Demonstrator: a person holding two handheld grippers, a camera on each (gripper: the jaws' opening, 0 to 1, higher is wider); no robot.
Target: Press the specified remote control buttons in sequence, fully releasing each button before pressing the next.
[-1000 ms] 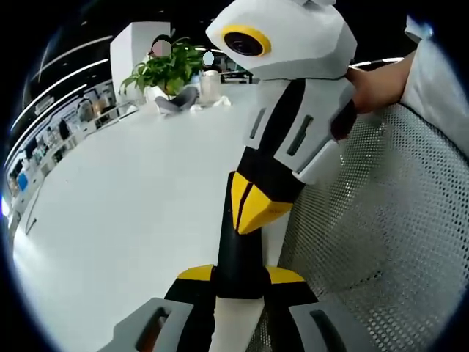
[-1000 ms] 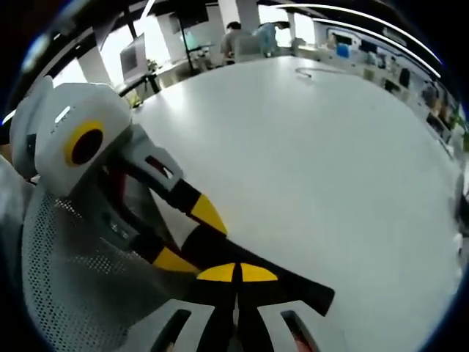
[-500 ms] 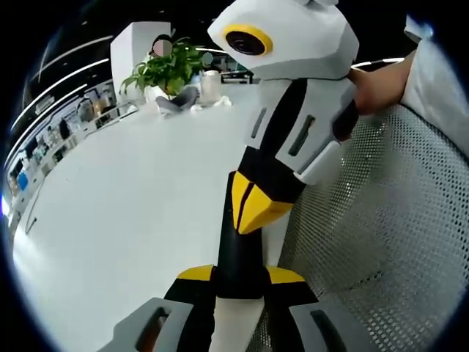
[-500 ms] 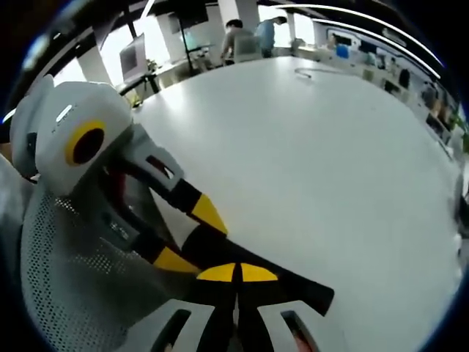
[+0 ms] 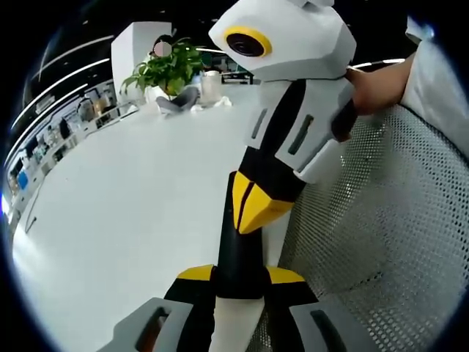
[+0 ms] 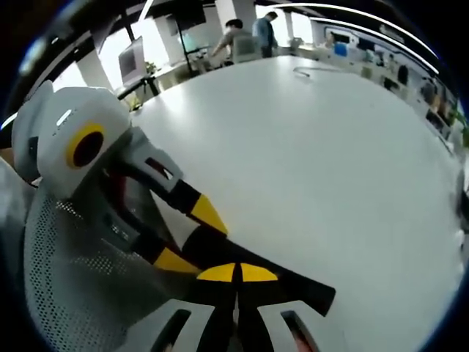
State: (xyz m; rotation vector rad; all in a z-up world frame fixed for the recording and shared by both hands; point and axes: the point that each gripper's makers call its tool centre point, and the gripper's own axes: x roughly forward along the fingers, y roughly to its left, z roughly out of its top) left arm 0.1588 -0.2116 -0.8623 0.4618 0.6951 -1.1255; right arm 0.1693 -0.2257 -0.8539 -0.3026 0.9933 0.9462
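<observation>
Left tool [image 5: 240,273]: its two yellow-tipped jaws are narrowed onto a slim black remote control [image 5: 238,249], one jaw against each long edge; in the right gripper view this tool [image 6: 192,236] reaches in from the left of the remote, which lies between its jaws.
Remote control: held off the desk [image 5: 124,213] in the left tool; its far end is black and the part nearest the left camera looks white; in the right gripper view it is a dark strip [image 6: 308,290] seen nearly edge-on; no buttons can be made out.
Right tool [image 6: 238,273]: jaws drawn fully together, yellow tips side by side with no gap, empty; in the left gripper view the tips [image 5: 253,205] point down at the far end of the remote and appear to touch it.
Hand [image 5: 374,84]: right of the remote, gripping the white body of the right tool, with a pale sleeve [image 5: 440,81] behind it.
Mesh chair back [image 5: 374,227]: white and perforated, just right of the remote.
Desk: broad and white, spreading left of and beyond the remote.
Potted plant [image 5: 165,70]: green, at the far desk edge, well beyond the remote.
Cable [image 6: 308,72]: thin, on the desk far beyond the remote.
People [image 6: 234,33]: standing past the far edge, well beyond the remote.
</observation>
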